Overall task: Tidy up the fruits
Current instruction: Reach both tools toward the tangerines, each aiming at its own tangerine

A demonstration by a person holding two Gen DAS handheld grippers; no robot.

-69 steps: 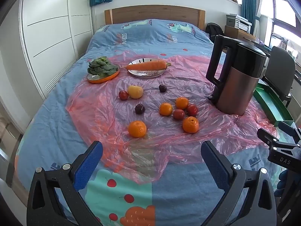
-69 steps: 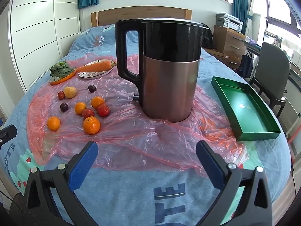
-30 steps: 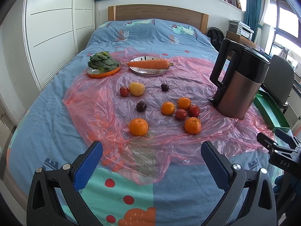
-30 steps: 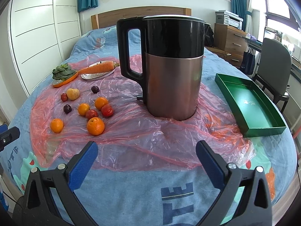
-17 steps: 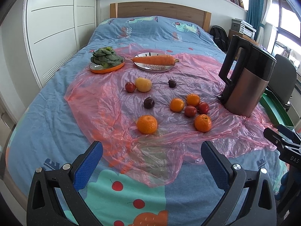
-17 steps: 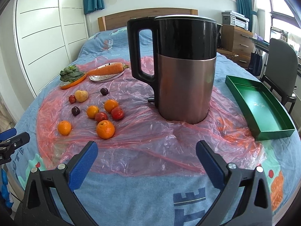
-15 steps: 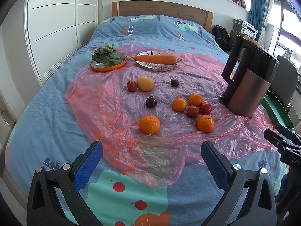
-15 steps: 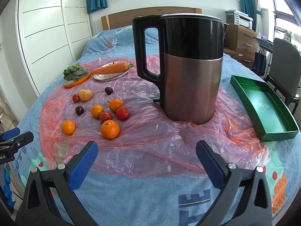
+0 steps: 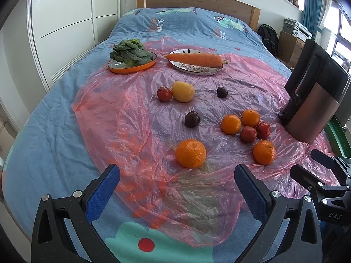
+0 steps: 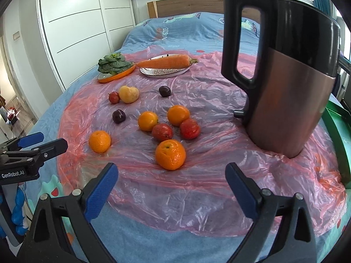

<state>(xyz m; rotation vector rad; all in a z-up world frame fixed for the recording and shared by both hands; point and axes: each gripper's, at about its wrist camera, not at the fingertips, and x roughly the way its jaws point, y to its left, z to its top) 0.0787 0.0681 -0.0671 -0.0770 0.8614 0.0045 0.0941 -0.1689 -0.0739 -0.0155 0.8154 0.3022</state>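
Ten fruits: loose on the pink plastic sheet (image 9: 122, 118), none yet gathered; the sheet likely protects the bedding.
Bed (image 9: 54, 118): the work surface, blue quilt under everything.
Kettle (image 10: 283, 83): upright on the sheet's right side, between the fruit and the green tray (image 10: 337, 131), the likely destination.
Left gripper (image 9: 175, 188): jaws wide apart, empty, aimed at the nearest orange (image 9: 190, 153).
Right gripper (image 10: 171, 188): jaws wide apart, empty, lined up on another orange (image 10: 170, 154).
Carrot (image 9: 195, 59): lying across a patterned plate (image 9: 197, 69) at the far edge, kept apart from the fruit.
Greens (image 9: 130, 52): on an orange dish (image 9: 131, 68) beside it.
Yellow fruit (image 9: 183, 91): touching a small red fruit (image 9: 164, 93).
Cluster: two oranges (image 10: 148, 121) and two red fruits (image 10: 162, 132) bunched together.
Dark plums (image 9: 192, 119): two, well apart.
Next move, judged: close on an orange; crinkly plastic may snag.
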